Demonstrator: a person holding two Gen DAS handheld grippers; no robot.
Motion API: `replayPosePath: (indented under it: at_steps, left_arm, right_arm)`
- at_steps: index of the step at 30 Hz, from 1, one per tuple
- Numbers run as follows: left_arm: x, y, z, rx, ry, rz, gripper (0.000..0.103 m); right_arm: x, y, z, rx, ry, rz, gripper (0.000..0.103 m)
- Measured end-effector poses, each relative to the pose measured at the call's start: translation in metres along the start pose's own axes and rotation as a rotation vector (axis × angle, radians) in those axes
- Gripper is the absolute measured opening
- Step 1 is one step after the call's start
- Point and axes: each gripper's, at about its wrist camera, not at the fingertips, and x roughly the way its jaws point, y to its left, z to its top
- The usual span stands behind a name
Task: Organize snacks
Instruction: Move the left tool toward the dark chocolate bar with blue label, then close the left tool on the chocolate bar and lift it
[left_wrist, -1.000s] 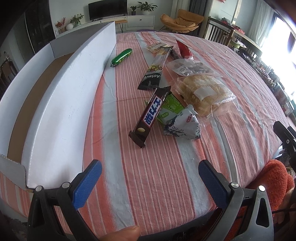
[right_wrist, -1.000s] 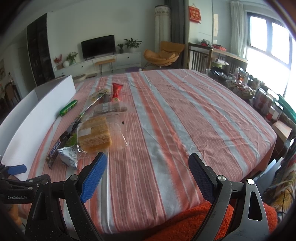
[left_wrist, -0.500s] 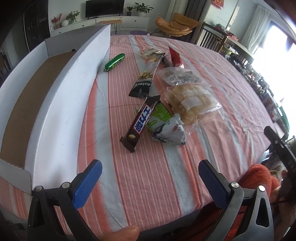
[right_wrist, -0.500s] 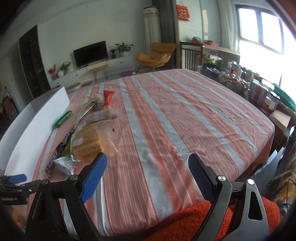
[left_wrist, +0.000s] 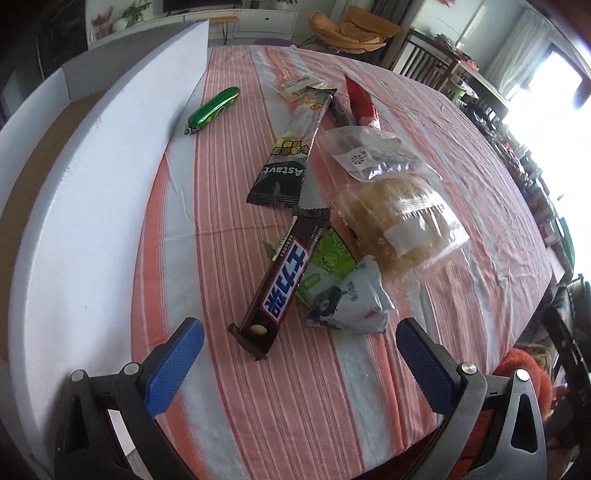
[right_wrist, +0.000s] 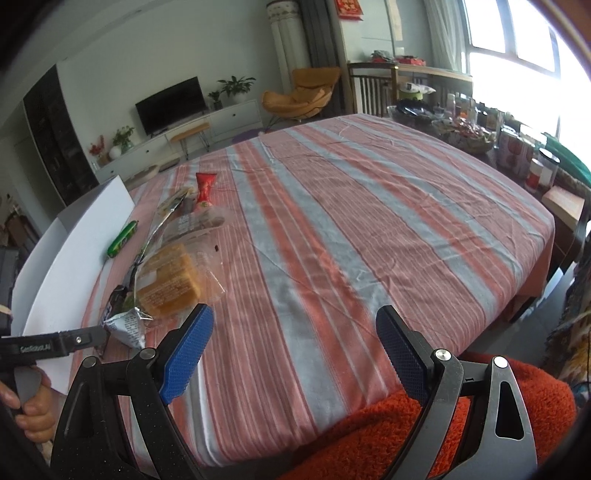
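Task barely starting: snacks lying loose on surface (left_wrist: 229, 424), chocolate bar (left_wrist: 282, 291) at 12 o'clock of left gripper (left_wrist: 299, 345); box (left_wrist: 92, 206) at 9 o'clock receiving nothing visible. Both jaws gaping wide, gripping nothing; right gripper (right_wrist: 295, 341) hovering.

Left wrist view: low over the striped tablecloth (left_wrist: 332, 387), looking forward and down, close on the brown chocolate bar (left_wrist: 279, 291), white box wall (left_wrist: 103, 192) along the left edge. Right wrist view: higher, further back at the table's near edge, facing across toward the living room. Shared: same snack pile, bread bag (left_wrist: 402, 225) (right_wrist: 170, 282), green packet (left_wrist: 214, 109) (right_wrist: 122, 238), box wall (right_wrist: 74, 258).
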Motion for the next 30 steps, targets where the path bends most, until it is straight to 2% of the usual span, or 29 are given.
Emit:
replayPosePath:
  at_steps: [3,7,17,20,21,30]
  left_arm:
    - [0.015,0.012,0.008,-0.045,0.012,-0.014,0.103]
    - [0.028,0.016,0.011,-0.05,0.021,-0.039,0.103]
    - [0.038,-0.006,0.009,0.14,0.0,0.054,0.103]
    - [0.047,-0.023,0.004,0.253,0.033,0.152,0.103]
    - [0.046,-0.028,0.002,0.291,0.014,0.162,0.103]
    - [0.05,-0.028,0.007,0.279,0.116,0.154,0.103]
  right_arm:
    - [0.002,-0.003,0.0,0.011,0.008,0.002,0.092]
    - [0.001,-0.006,0.001,0.017,0.006,0.0,0.092]
    - [0.0,-0.001,0.001,0.001,0.012,0.008,0.092]
    - [0.001,0.0,0.001,0.001,0.01,0.006,0.092]
    - [0.001,0.0,0.001,0.001,0.011,0.007,0.092]
    - [0.0,0.001,0.001,-0.004,0.007,0.006,0.092]
